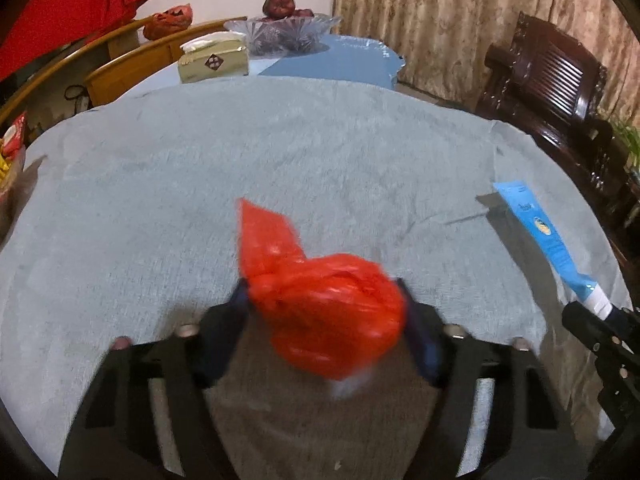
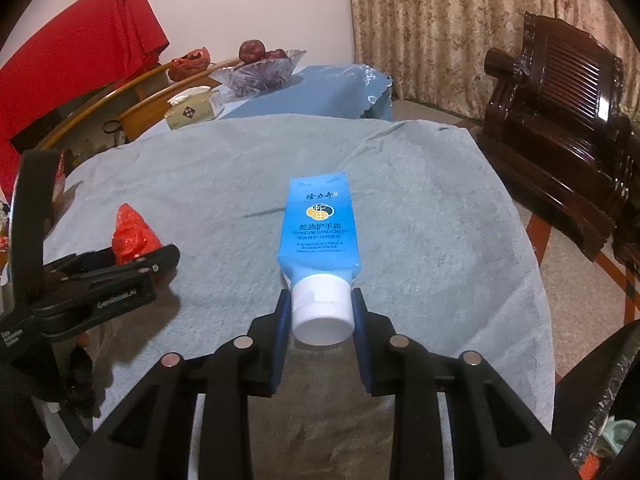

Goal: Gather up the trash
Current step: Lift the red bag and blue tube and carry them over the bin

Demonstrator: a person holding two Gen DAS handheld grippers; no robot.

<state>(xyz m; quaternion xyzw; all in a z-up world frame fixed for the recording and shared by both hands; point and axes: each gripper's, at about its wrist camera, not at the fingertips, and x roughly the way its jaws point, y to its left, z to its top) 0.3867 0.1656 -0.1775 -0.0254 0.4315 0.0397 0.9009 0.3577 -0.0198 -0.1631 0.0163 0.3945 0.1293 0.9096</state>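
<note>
My left gripper is shut on a crumpled orange-red plastic bag and holds it just above the grey-blue towel. The bag is blurred; it also shows in the right wrist view, between the left gripper's fingers. My right gripper is shut on the white cap of a blue hand cream tube, which points away over the towel. The tube also shows in the left wrist view, at the right edge, held by the right gripper.
The towel covers a table. Behind it stand a tissue box, a glass bowl of fruit on a blue cloth, and wooden chair backs. A dark carved armchair stands right. Snack packets lie far left.
</note>
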